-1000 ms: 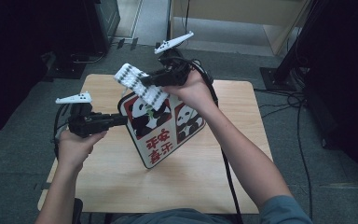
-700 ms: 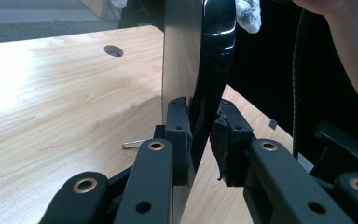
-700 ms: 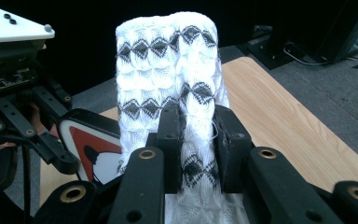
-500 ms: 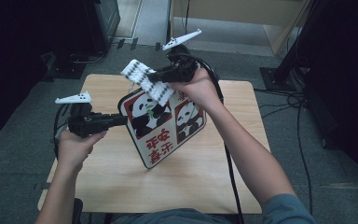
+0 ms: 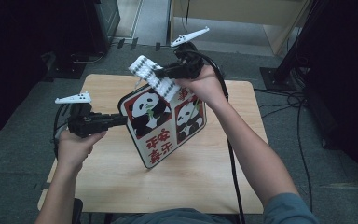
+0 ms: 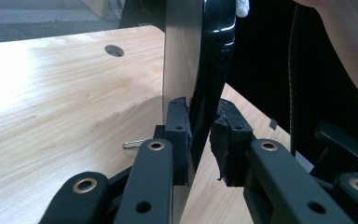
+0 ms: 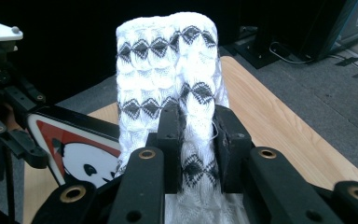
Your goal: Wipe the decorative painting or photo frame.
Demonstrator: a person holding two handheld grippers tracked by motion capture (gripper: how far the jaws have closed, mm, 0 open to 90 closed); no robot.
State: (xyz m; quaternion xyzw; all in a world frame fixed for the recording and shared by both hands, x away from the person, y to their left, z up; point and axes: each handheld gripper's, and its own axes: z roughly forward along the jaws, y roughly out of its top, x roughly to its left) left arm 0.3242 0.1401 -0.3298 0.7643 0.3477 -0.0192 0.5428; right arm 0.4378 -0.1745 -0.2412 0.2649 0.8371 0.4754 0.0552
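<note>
A flat panda board [image 5: 163, 126] with red characters stands tilted on one corner on the wooden table [image 5: 205, 172]. My left gripper [image 5: 121, 120] is shut on its left edge; in the left gripper view the black-rimmed board [image 6: 186, 56] sits edge-on between the pads of that gripper [image 6: 199, 140]. My right gripper [image 5: 161, 72] is shut on a white knitted cloth [image 5: 151, 77] with black diamonds, held over the board's top edge. In the right gripper view the cloth [image 7: 168, 60] rises folded from that gripper [image 7: 199, 135], with the board [image 7: 74, 140] below left.
A round cable hole [image 6: 114, 50] and a small wire clip [image 6: 133, 143] are on the tabletop behind the board. Dark cabinets and black cables [image 5: 303, 112] ring the table on the grey floor. A cable [image 5: 233, 163] runs along the right forearm.
The right gripper has carried the cloth a little to the right along the board's top edge. The left gripper and the board have kept still.
</note>
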